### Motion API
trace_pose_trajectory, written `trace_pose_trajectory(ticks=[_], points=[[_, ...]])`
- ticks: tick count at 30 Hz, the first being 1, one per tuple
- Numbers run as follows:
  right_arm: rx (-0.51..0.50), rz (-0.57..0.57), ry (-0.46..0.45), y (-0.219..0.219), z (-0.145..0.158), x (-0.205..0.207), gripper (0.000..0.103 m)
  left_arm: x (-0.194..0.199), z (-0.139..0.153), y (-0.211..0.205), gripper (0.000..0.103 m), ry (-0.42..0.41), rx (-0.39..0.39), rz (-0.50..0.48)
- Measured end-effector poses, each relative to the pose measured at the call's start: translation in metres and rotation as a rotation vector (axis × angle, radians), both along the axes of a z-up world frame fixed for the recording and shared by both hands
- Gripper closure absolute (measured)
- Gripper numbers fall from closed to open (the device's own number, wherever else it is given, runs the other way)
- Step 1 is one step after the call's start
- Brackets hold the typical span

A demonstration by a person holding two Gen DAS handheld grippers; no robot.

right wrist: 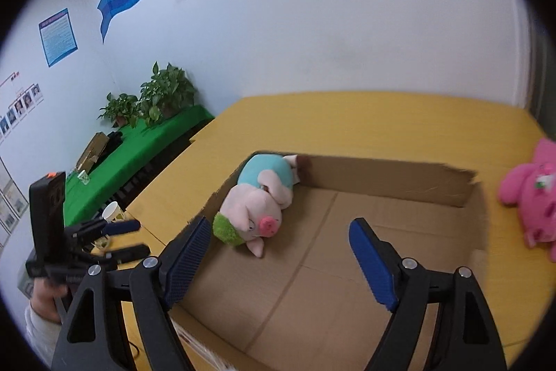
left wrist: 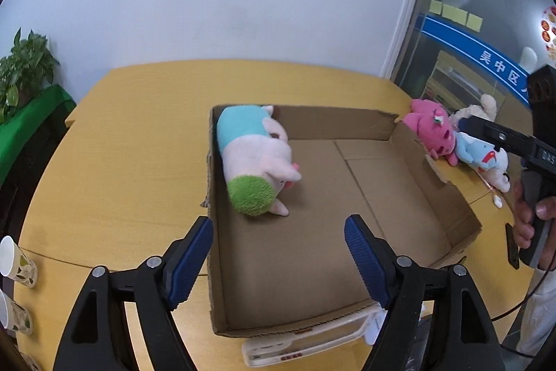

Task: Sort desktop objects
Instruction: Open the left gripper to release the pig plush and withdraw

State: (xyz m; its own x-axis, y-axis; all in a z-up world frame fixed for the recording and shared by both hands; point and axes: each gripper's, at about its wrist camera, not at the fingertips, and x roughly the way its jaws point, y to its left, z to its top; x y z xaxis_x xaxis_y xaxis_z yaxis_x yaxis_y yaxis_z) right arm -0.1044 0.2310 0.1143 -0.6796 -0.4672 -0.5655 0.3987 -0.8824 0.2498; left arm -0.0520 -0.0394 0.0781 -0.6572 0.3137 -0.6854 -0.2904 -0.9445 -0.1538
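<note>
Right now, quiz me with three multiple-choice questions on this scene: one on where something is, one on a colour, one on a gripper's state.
1. Where does the pig plush lie?
A. inside the cardboard box
B. on the bare table
C. between a gripper's jaws

2. What colour is the pig plush's shirt?
A. red
B. light blue
C. black

3. How is the left gripper?
A. shut on a plush
B. shut, empty
C. open, empty

Answers: 1 A, it rests against the box's left wall. 2 B, its torso is light blue. 3 C, the blue pads stand apart with nothing between them.

Pink plush toy (right wrist: 531,193) cut by right edge (white toy (left wrist: 481,110) half hidden behind it).
</note>
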Motion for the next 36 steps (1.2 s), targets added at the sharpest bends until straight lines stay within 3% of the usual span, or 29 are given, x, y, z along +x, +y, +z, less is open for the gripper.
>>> trace_pose_trajectory(ticks=[5,7,13,18,21,27,36], points=[[0.002,-0.039,0.018,0.034,0.007,0.041,0.021,-0.011,0.001,0.016,0.021,-0.031,0.022,-0.071],[0.014,-0.057,0.006,0.042,-0.006,0.052,0.021,-0.029,-0.008,0.038,0.020,-0.092,0.064,-0.132],[-0.040,-0.076,-0.127,0.061,-0.058,0.059,0.021,-0.099,-0.054,0.074,0.020,-0.232,0.029,-0.142],[-0.078,-0.091,-0.181,0.073,-0.087,0.069,0.021,-0.154,-0.105,0.083,0.020,-0.375,-0.036,-0.049],[-0.095,-0.105,-0.202,0.082,-0.099,0.073,0.021,-0.175,-0.120,0.078,0.022,-0.416,-0.021,0.011],[-0.092,-0.115,-0.240,0.089,-0.117,0.073,0.021,-0.183,-0.123,0.069,0.022,-0.417,0.001,0.059],[-0.025,-0.071,-0.195,0.084,-0.117,0.090,0.021,-0.106,-0.068,0.056,0.021,-0.256,-0.058,-0.023]])
